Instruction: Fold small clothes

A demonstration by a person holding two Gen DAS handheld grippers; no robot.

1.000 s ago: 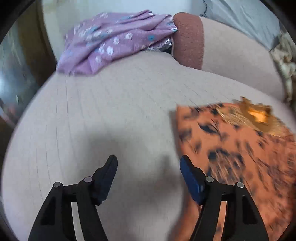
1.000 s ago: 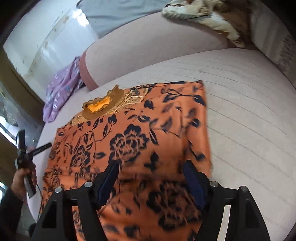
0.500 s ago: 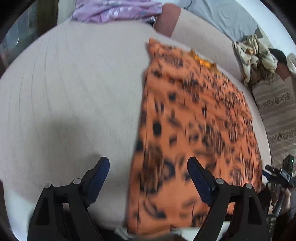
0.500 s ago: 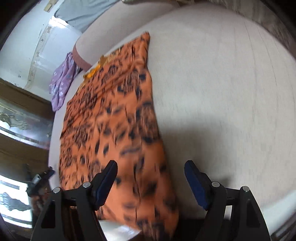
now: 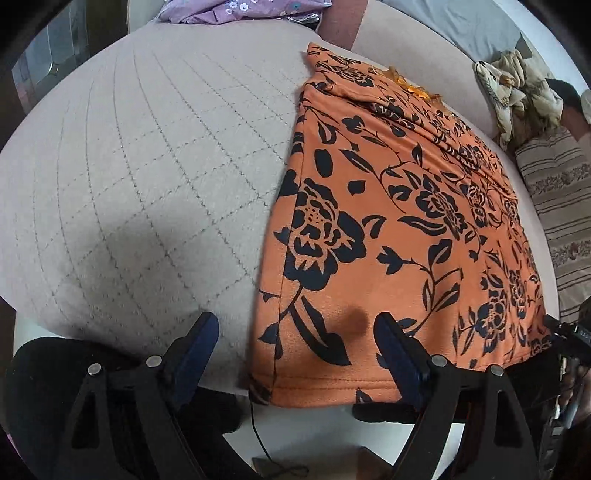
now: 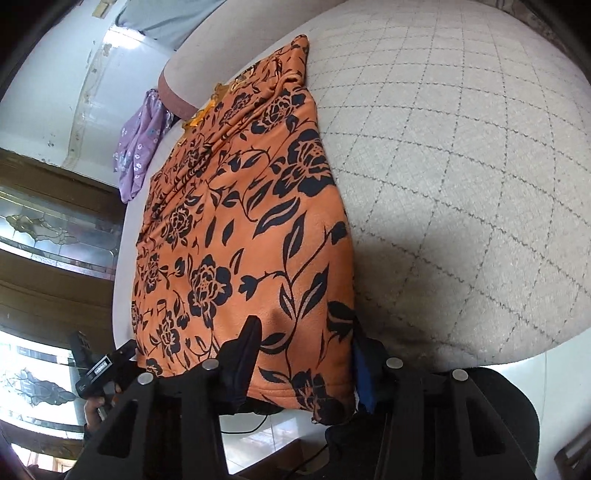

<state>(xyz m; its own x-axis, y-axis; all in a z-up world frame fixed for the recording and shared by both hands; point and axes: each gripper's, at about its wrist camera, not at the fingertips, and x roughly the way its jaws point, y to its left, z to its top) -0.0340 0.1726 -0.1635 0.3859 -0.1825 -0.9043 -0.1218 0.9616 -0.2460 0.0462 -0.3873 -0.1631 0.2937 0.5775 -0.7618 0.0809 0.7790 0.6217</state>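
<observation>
An orange garment with black flowers [image 5: 399,221] lies flat on a quilted beige bed [image 5: 147,166], its hem hanging slightly over the near edge. My left gripper [image 5: 295,339] is open, its jaws straddling the hem's left corner. In the right wrist view the same garment [image 6: 240,240] lies ahead. My right gripper [image 6: 306,350] is open, its jaws either side of the hem's right corner, the right finger partly hidden behind the cloth. Neither gripper holds the fabric.
A purple flowered cloth [image 5: 240,7] lies at the bed's far left corner, also in the right wrist view [image 6: 138,147]. A crumpled cream cloth [image 5: 517,85] and a striped pillow [image 5: 554,206] lie at the right. A bolster [image 5: 406,33] runs along the back. Tiled floor lies below the bed edge.
Both grippers have pulled back from over the bed to its near edge and now straddle the garment's hem corners. The right gripper's jaws stand a little closer together than before.
</observation>
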